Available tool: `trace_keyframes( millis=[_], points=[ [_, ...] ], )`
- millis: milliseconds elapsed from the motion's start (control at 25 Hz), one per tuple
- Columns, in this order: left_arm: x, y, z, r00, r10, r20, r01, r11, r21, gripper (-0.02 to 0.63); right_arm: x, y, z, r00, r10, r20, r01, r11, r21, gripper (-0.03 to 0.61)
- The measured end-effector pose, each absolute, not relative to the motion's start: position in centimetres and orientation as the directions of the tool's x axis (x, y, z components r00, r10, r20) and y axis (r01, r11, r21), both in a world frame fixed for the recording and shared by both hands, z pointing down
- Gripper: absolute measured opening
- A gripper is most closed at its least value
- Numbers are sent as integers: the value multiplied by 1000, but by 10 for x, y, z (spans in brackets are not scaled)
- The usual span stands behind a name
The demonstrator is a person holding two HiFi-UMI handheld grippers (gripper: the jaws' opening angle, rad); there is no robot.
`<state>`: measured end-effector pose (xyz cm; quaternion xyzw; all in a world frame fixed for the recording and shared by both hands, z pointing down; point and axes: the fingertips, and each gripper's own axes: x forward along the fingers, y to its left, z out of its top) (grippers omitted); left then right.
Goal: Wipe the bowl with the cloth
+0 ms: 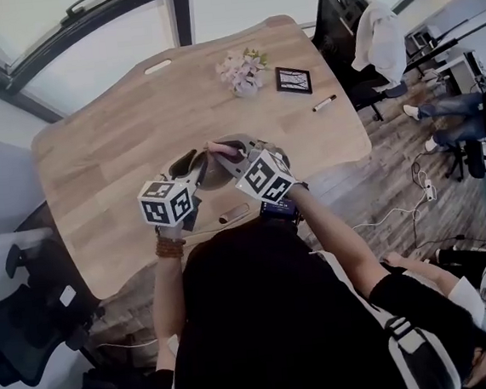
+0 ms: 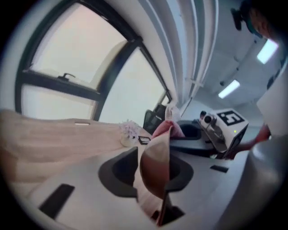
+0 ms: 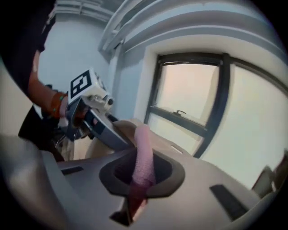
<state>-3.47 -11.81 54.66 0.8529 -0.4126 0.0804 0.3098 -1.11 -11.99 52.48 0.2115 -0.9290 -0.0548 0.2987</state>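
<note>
A bowl (image 1: 220,169) with a brown inside is over the wooden table (image 1: 110,142), just in front of the person. In the left gripper view the bowl (image 2: 153,173) stands edge-on between my left gripper's (image 2: 155,197) jaws, and a dark gap shows beside its wall, so the jaws do not press on it. A pink cloth (image 2: 167,128) lies over the bowl's top rim. My right gripper (image 3: 141,188) is shut on that cloth (image 3: 144,157), which sticks out as a roll between its jaws. In the head view both grippers, the left gripper (image 1: 190,164) and the right gripper (image 1: 235,158), meet at the bowl.
Farther along the table lie a bunch of pale flowers (image 1: 244,71), a black framed card (image 1: 293,80) and a pen (image 1: 324,103). A small brown object (image 1: 234,213) lies near the table's front edge. Office chairs (image 1: 364,32) stand at the right, and a black chair (image 1: 24,313) at the left.
</note>
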Motion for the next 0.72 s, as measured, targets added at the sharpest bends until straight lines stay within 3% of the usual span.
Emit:
trace_keyframes(
  millis=[40, 120, 240, 360, 440, 560, 720],
  points=[
    [-31, -116, 550, 645, -625, 440, -764, -507, 399, 77, -14, -116, 529, -720, -404, 565, -298, 914, 274, 17],
    [-29, -116, 552, 628, -611, 482, -777, -520, 354, 64, -17, -114, 532, -708, -400, 582, -260, 914, 312, 17],
    [-38, -127, 541, 610, -687, 396, -774, -407, 486, 64, -15, -126, 520, -726, -468, 504, -391, 884, 258, 17],
    [-57, -136, 529, 518, -823, 233, -666, -217, 714, 63, -10, -143, 506, -723, -569, 390, -592, 803, 74, 17],
    [-62, -135, 532, 463, -862, 205, -621, -151, 769, 66, -7, -145, 508, -708, -590, 388, -645, 764, -15, 20],
    [-52, -126, 545, 548, -783, 295, -729, -273, 628, 69, -8, -136, 524, -727, -492, 479, -533, 844, 60, 18],
    [-23, -104, 572, 619, -559, 552, -774, -555, 305, 75, -10, -111, 545, -680, -369, 634, -209, 926, 314, 18]
  ],
)
